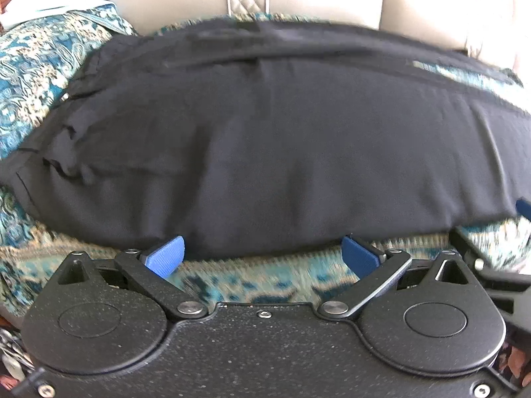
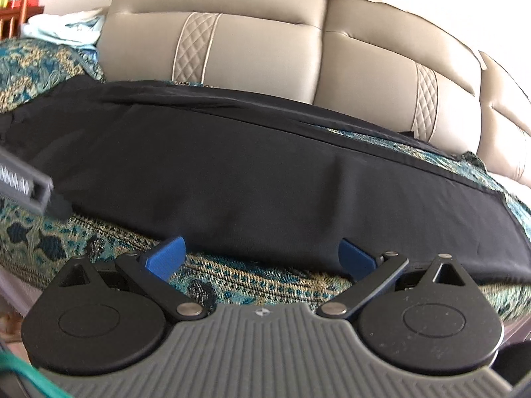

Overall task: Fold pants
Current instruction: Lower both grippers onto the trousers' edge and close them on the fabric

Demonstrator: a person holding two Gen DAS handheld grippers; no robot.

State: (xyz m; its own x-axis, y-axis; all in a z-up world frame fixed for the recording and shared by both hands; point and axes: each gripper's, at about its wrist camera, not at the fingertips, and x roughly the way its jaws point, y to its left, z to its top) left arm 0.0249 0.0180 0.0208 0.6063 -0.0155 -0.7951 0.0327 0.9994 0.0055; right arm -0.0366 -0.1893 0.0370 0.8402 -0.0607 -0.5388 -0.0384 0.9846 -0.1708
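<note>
While spread wide, left claw (image 1: pixel 264 255) just short of pants (image 1: pixel 265 139)

Bright, soft daylight throughout, blowing out the beige sofa back (image 2: pixel 265 49) toward the upper right. Strong fisheye bending and dark corner vignetting in both views. Motion-smeared along the black pants (image 1: pixel 265 139) and patterned cover (image 1: pixel 249 282) in the left view; sharper in the right.
</note>
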